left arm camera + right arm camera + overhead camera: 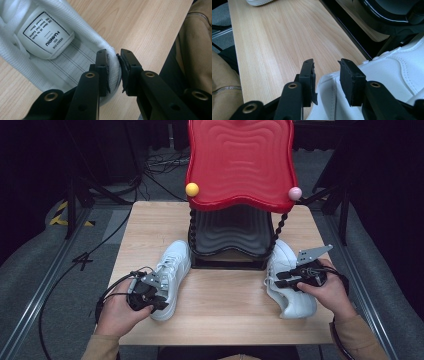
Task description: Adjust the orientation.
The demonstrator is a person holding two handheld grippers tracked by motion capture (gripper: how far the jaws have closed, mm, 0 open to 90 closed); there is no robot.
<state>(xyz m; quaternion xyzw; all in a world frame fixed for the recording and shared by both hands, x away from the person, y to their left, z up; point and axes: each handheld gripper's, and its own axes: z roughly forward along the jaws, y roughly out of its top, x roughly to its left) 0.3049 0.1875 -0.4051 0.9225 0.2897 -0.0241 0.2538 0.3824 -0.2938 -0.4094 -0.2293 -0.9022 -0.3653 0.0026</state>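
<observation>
The high view looks forward and down over the whole wooden surface [220, 295] from the person's side. Each gripper view sits close above its own jaws, and both share that wood grain with it.

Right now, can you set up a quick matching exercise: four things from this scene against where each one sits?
Things:
1. left shoe
2. right shoe
3. yellow ball
4. pink ball

Places:
A. rack's far-right corner
B. heel rim between the left gripper jaws
C. rack's far-left corner
D. under the open right gripper

Pairs: 1-B, 2-D, 3-C, 4-A
</observation>
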